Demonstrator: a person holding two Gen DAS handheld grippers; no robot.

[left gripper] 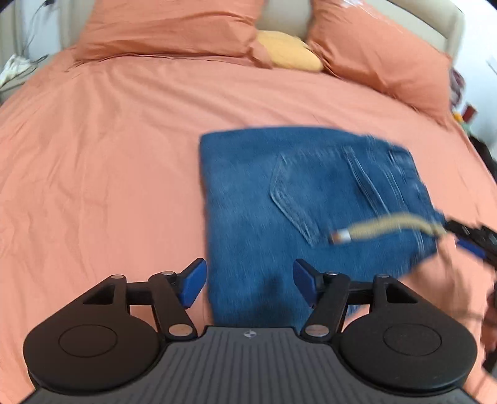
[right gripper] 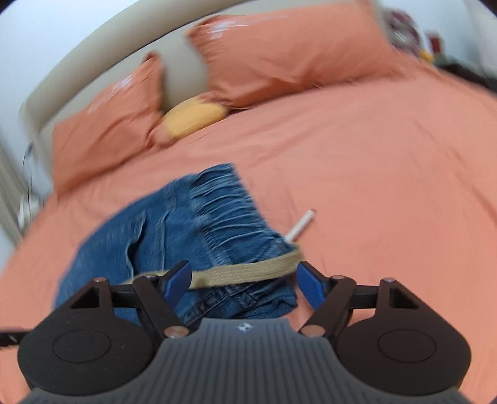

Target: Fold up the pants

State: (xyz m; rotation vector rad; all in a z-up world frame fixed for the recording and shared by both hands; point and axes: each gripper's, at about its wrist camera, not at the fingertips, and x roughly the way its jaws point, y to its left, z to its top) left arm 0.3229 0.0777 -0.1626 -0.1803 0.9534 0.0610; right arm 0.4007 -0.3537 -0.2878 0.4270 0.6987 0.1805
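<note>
Left wrist view shows the pants [left gripper: 298,199] folded compact on the bed [left gripper: 102,174] just ahead of the spread left gripper [left gripper: 248,284], so the fold looks nearly finished; the right gripper [right gripper: 243,284], also spread and empty, should next tuck the loose drawstring [right gripper: 248,272] lying between its fingers.

A home bedroom: a bed [left gripper: 108,149] in an orange sheet, two matching pillows [left gripper: 174,28] and a yellow cushion [left gripper: 289,54] against a beige headboard [right gripper: 93,52], ahead of the hand-held gripper.
</note>
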